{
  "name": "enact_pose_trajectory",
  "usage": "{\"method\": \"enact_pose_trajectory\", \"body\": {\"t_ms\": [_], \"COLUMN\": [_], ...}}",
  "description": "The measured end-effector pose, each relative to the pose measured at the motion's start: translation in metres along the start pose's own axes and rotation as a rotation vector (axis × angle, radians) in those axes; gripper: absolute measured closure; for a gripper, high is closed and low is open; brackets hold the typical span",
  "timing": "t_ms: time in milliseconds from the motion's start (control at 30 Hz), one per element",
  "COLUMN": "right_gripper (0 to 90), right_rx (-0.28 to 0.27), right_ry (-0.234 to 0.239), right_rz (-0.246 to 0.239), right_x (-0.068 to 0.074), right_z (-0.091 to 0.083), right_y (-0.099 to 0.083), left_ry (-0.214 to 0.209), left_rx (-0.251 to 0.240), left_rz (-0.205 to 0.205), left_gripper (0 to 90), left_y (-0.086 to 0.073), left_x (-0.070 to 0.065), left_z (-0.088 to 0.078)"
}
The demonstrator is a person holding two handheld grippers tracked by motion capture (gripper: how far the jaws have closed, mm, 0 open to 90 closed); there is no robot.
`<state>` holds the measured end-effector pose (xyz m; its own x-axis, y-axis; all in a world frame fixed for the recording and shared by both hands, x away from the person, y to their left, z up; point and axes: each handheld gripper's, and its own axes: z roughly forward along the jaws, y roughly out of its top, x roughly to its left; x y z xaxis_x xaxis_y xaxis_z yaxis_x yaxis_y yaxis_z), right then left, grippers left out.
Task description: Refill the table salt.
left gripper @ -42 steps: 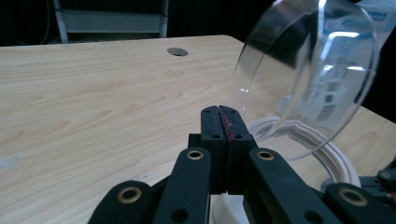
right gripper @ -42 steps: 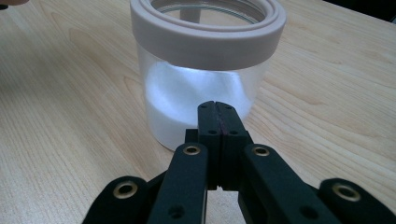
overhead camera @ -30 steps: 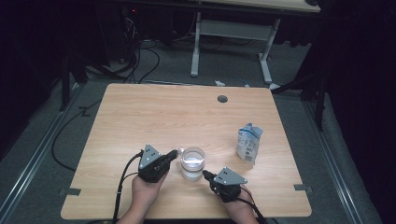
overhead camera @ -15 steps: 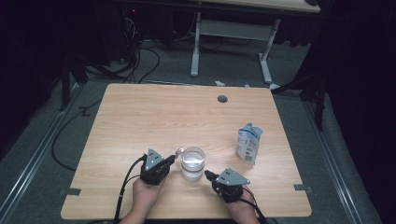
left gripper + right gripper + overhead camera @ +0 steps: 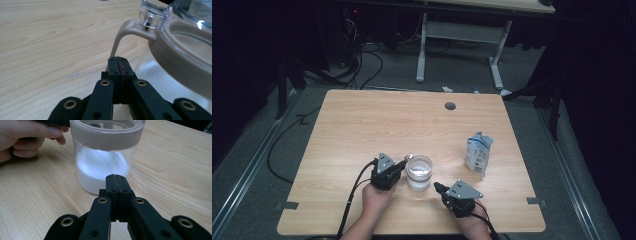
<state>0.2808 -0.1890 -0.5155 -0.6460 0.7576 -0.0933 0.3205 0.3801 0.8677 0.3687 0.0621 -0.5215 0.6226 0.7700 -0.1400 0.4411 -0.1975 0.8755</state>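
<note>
Jar [image 5: 419, 172] sits between your grippers: left gripper [image 5: 398, 167] nearer, jaws closed empty beside lid clasp [image 5: 150, 18]; right gripper [image 5: 439, 188] closed, near-right.

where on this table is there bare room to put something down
The far half of the table, from the jar back to the cable hole, is bare, as is the left side. Crowded: the near edge, with the left gripper, jar and right gripper close together, and the carton at right.
</note>
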Motion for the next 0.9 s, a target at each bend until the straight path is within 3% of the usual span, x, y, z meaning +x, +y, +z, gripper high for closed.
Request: {"method": "enact_pose_trajectory", "body": {"t_ms": [167, 300, 433, 467, 500, 633, 900], "right_gripper": [90.0, 90.0, 90.0, 90.0, 90.0, 90.0, 90.0], "right_rx": [-0.004, -0.004, -0.009, -0.009, -0.011, -0.020, -0.014], "right_ry": [-0.011, -0.019, -0.022, -0.022, -0.022, -0.034, -0.063], "right_rz": [0.005, 0.010, 0.019, 0.019, 0.020, 0.034, 0.040], "right_x": [-0.003, -0.005, -0.006, -0.006, -0.007, -0.012, -0.021], "right_z": [-0.003, -0.003, -0.002, -0.002, -0.002, 0.003, 0.017], "right_y": [0.000, 0.000, 0.003, 0.003, 0.004, 0.012, 0.025], "left_ry": [-0.003, 0.009, 0.041, 0.041, 0.054, 0.090, 0.123], "left_rx": [-0.004, -0.015, -0.032, -0.032, -0.039, -0.051, -0.064], "left_rz": [0.009, 0.009, 0.009, 0.009, 0.007, 0.010, -0.056], "left_gripper": [90.0, 90.0, 89.9, 89.2, 89.2, 78.2, 70.9], "left_y": [0.001, -0.005, -0.013, -0.013, -0.016, -0.026, -0.040], "left_x": [0.001, 0.007, 0.020, 0.020, 0.025, 0.040, 0.063], "left_z": [0.001, -0.014, -0.042, -0.042, -0.054, -0.081, -0.098]}}
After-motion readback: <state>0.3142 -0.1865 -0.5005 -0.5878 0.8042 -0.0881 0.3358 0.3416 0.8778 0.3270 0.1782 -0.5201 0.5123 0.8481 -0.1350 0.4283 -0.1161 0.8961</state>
